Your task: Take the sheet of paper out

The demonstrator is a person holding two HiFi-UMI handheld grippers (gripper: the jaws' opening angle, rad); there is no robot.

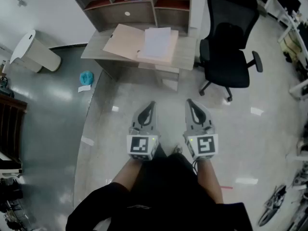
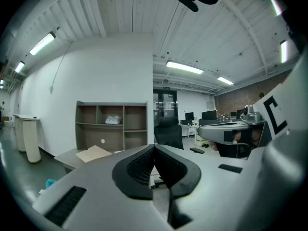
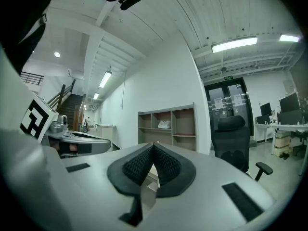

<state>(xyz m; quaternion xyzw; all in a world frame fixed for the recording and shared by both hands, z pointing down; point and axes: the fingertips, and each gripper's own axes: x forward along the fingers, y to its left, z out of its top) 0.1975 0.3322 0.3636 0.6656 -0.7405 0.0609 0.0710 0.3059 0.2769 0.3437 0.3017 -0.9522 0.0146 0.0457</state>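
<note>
Down over the floor [image 1: 144,88], close to our body, we hold both tools out side by side: the left gripper [image 1: 152,104] and the right gripper [image 1: 188,102], each with its fingers [image 2: 138,166] clenched tip to tip on nothing. Both point ahead at the counter [image 1: 96,51], well apart from us. There the sheet of paper [image 1: 158,42] lies flat on an open tan folder [image 1: 124,41]. A black office chair [image 1: 230,47] stands just to the right, and at the counter's back rises a shelf unit [image 1: 166,6].

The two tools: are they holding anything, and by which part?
Nothing. The left tool and right tool are both shut and empty, short of the paper.
</note>
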